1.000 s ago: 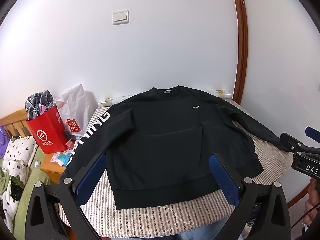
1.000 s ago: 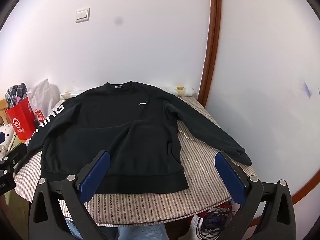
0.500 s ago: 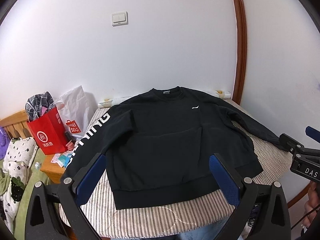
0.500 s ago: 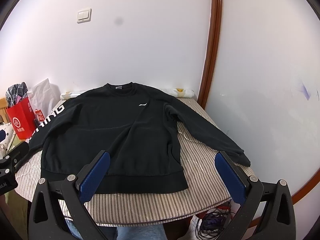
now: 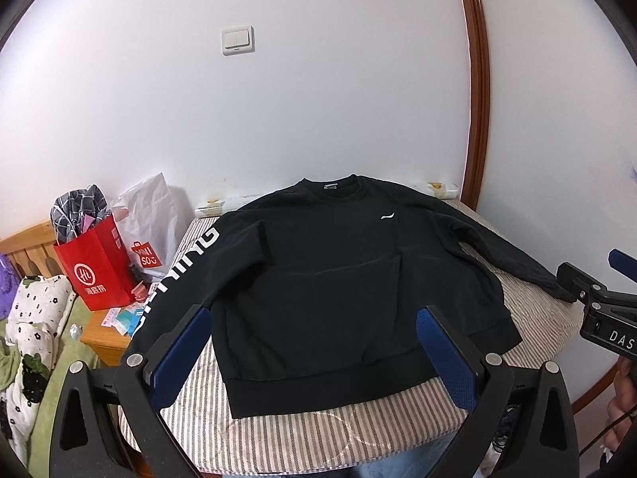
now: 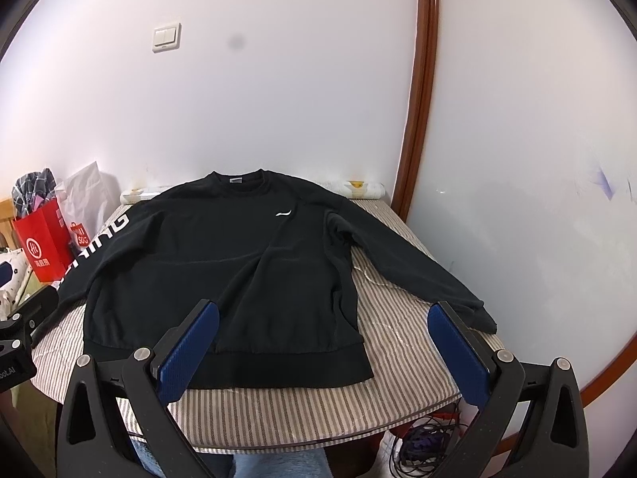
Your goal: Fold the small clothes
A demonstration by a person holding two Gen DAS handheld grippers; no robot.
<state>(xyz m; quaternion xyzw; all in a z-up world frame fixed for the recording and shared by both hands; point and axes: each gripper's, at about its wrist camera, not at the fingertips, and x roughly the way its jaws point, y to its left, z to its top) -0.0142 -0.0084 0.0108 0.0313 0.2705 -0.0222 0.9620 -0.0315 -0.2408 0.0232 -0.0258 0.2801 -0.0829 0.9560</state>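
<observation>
A black sweatshirt (image 5: 330,279) (image 6: 223,263) lies spread flat, front up, on a striped table (image 5: 318,434) (image 6: 398,358), collar toward the wall. One sleeve with white lettering (image 5: 179,275) hangs over the left edge. The plain sleeve (image 6: 410,263) stretches to the right edge. My left gripper (image 5: 314,330) hovers open above the hem, blue pads wide apart. My right gripper (image 6: 324,328) is open too, above the table's near right part, holding nothing. The right gripper's tip (image 5: 589,298) shows at the right of the left wrist view.
A red paper bag (image 5: 95,271) and a white shopping bag (image 5: 147,231) stand on a wooden nightstand (image 5: 105,334) to the left. Spotted bedding (image 5: 28,334) lies beyond it. A white wall with a brown door frame (image 6: 418,119) is behind. Cables (image 6: 422,442) lie under the table.
Both grippers have drifted slightly; the sweatshirt has not moved and both pairs of jaws stay open.
</observation>
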